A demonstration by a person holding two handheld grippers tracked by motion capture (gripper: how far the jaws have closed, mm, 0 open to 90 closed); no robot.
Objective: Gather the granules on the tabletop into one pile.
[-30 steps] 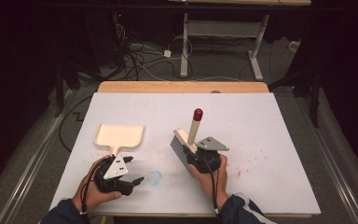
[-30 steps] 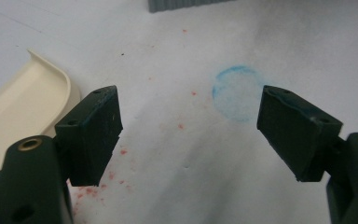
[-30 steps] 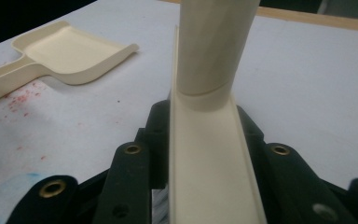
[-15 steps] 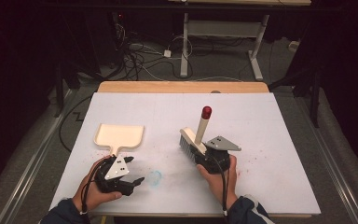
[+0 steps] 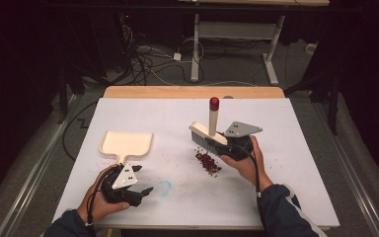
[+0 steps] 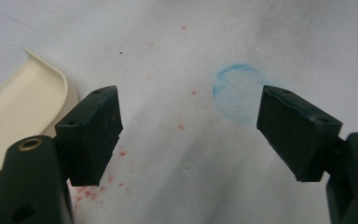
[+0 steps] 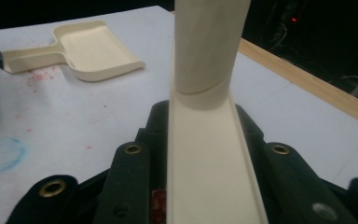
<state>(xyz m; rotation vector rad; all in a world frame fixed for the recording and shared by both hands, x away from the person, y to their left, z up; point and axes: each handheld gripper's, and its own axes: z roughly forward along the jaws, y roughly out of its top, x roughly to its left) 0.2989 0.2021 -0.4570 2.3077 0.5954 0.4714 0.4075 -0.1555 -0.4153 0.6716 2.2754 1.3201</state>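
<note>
At the near edge of the white table (image 5: 286, 197), the left gripper (image 5: 140, 191) is held low in the person's left hand, its jaws spread wide with nothing between them, as is shown in the left gripper view, where bare table and a faint blue ring mark (image 6: 237, 92) are seen between the pads. It has been kept where it was a second ago, just short of the handle of the cream dustpan (image 5: 126, 144), which lies flat and untouched. Farther in, the right gripper (image 5: 227, 143) is clamped on the head of the cream brush (image 5: 208, 134), whose red-capped handle stands upright; in the right gripper view the brush head is seen pinched between the black jaws. Over the last second the brush has been carried to the right and lifted slightly, so that a small heap of dark red crumbs (image 5: 208, 162) is uncovered on the table just beneath the bristles. It is judged that a sweeping stroke is being set up behind the heap, and that the pan is yet to be grasped and brought to meet it. Scattered specks remain farther right.
</note>
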